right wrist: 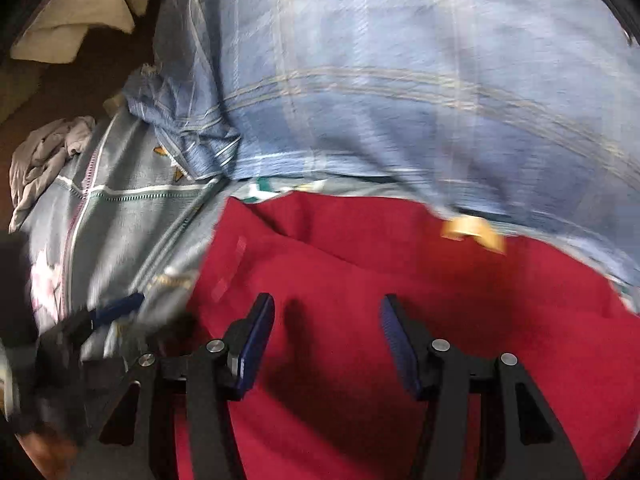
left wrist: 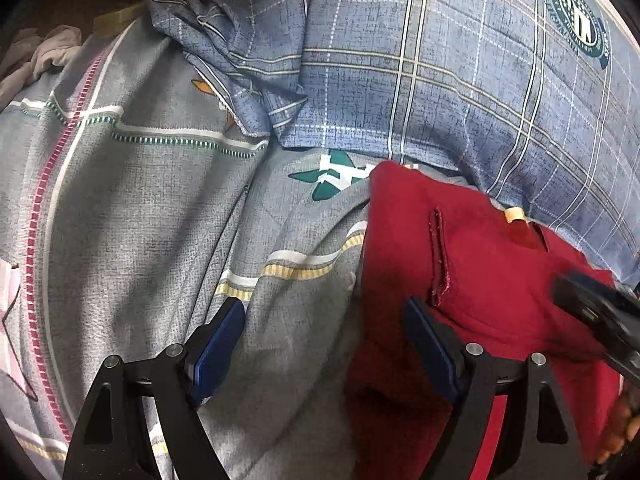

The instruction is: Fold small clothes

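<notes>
A red garment [left wrist: 480,280] lies on a grey patterned bedsheet [left wrist: 140,208]; it fills the lower half of the right wrist view [right wrist: 400,280]. It has a stitched slit and a tan label [right wrist: 474,232] at its far edge. My left gripper [left wrist: 324,320] is open and empty, over the garment's left edge, its right finger over red cloth, its left over the sheet. My right gripper [right wrist: 328,320] is open and empty above the red garment. The right gripper shows blurred at the right edge of the left wrist view [left wrist: 600,316]; the left gripper shows blurred in the right wrist view [right wrist: 100,320].
A blue plaid pillow [left wrist: 440,80] with a round green badge [left wrist: 578,28] lies just beyond the red garment. A crumpled pale grey cloth [right wrist: 48,160] sits at the far left by the bed's edge. A cream cloth [right wrist: 80,12] lies on the dark floor beyond.
</notes>
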A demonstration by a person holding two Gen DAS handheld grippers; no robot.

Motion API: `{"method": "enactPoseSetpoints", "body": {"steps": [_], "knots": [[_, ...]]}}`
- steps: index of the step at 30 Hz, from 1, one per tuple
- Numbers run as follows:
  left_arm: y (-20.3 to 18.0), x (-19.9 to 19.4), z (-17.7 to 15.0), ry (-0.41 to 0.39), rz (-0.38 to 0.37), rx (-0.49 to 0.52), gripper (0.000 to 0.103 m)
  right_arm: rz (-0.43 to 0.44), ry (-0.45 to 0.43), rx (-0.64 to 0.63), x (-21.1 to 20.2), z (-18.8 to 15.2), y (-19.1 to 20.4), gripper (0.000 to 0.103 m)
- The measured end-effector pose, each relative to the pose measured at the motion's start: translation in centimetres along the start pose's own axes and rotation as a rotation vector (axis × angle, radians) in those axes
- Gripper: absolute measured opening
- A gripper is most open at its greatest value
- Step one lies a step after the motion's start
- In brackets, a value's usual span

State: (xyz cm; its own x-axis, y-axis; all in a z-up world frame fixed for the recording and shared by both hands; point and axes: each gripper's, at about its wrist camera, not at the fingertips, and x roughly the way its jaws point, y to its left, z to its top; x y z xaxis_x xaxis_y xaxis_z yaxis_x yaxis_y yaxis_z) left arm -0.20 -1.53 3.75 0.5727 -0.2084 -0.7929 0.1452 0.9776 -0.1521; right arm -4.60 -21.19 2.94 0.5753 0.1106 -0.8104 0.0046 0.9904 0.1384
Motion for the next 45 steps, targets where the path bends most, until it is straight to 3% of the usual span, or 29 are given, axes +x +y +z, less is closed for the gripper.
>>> {"method": "enactPoseSetpoints", "body": {"steps": [5, 8, 10, 11, 14, 19, 22, 28, 39, 45], "knots": [[-0.1, -0.3, -0.3, -0.004, -0.014, 0.005, 0.082, -0.139, -0.048, 0.098, -6.2, -4.4, -7.3, 0.061], [-0.7, 0.6, -0.8, 0.030, 0.006, 0.035, 0.082, -0.219, -0.043, 0.169, -7.8, -6.6, -11.2, 0.065], [-1.2, 1.0, -1.1, 0.033, 0.020, 0.053, 0.082, -0.238, 0.006, 0.224, -7.5, -7.9, -13.6, 0.066], [-1.4, 1.0, -1.1, 0.023, 0.023, 0.055, 0.082, -0.213, -0.015, 0.214, -7.7, -8.3, -13.9, 0.066], [-1.6, 0.7, -1.4, 0.015, 0.023, 0.058, 0.082, -0.221, 0.009, 0.194, -8.3, -8.0, -12.6, 0.066], [-1.8, -1.8, -2.8, -0.020, 0.001, 0.077, 0.082, -0.203, -0.060, 0.204, -13.4, -10.0, -11.7, 0.068], [-1.5, -4.1, -4.2, -0.032, -0.028, 0.092, 0.082, -0.202, -0.052, 0.232, -16.1, -12.7, -12.0, 0.069], [-1.4, -9.3, -7.4, -0.042, -0.004, 0.148, 0.082, -0.193, -0.031, 0.247, -20.2, -18.1, -12.0, 0.075], [0.1, -18.1, -17.2, 0.022, -0.070, 0.216, 0.082, -0.111, 0.042, 0.205, -22.4, -25.9, -9.0, 0.076], [2.0, -20.1, -20.2, 0.084, -0.128, 0.168, 0.082, -0.075, 0.092, 0.231, -21.9, -28.6, -8.6, 0.075]]}}
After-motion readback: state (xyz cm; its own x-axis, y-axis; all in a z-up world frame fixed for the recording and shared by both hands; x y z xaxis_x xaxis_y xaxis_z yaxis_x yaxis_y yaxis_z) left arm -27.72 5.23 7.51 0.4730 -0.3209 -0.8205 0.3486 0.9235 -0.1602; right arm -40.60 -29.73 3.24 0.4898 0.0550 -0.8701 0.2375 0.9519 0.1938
